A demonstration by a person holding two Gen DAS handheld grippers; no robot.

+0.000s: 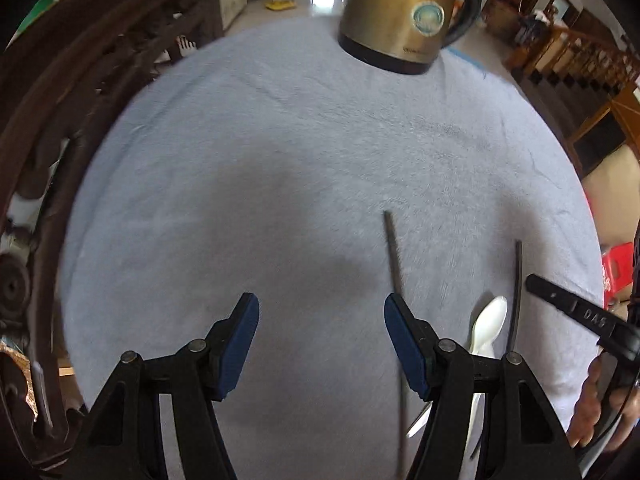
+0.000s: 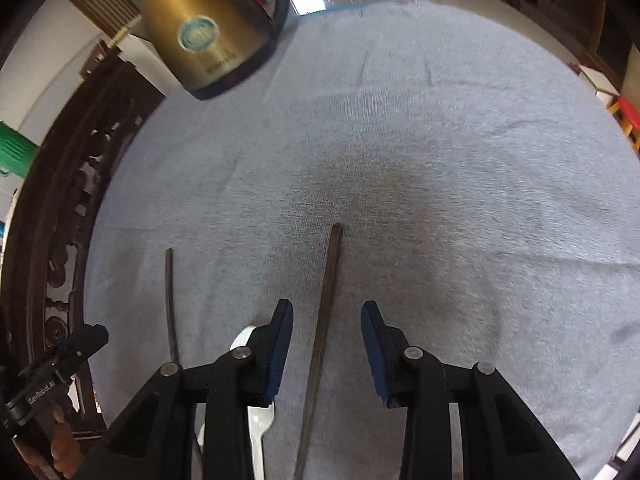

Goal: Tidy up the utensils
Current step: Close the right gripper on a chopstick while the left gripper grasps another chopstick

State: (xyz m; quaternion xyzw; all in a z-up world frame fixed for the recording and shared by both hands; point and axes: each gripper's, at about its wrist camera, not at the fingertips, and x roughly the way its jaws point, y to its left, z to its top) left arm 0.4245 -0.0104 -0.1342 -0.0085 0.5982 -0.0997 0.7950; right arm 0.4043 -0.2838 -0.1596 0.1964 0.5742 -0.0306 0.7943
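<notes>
- Fingers of the right gripper (image 2: 327, 350) stand moderately apart with nothing clamped; one dark chopstick (image 2: 325, 300) runs lengthwise through the gap between the blue pads (image 2: 280, 344), lying on the cloth and touching neither pad as far as can be seen.
- Just left of that gripper's left finger lies a white plastic spoon (image 2: 256, 420), mostly hidden under the finger; what looks like a fork-like end shows low down, but I cannot tell for sure.
- Farther left lies the second dark chopstick (image 2: 171, 304), roughly parallel to the first and apart from it.
- The left gripper (image 1: 322, 344) is spread wide and empty over bare cloth; the second chopstick passes just beside its right finger, and the spoon and the other stick lie beyond to the right.
- All of this rests on a grey-blue towel-covered table (image 2: 460, 160), with a brass-coloured kettle (image 1: 400, 12) at the far edge, well apart from the utensils.
- Judged from the layout, sorting is barely begun: both sticks and the spoon lie loose, no holder or tray is in view, and gathering them all remains.
</notes>
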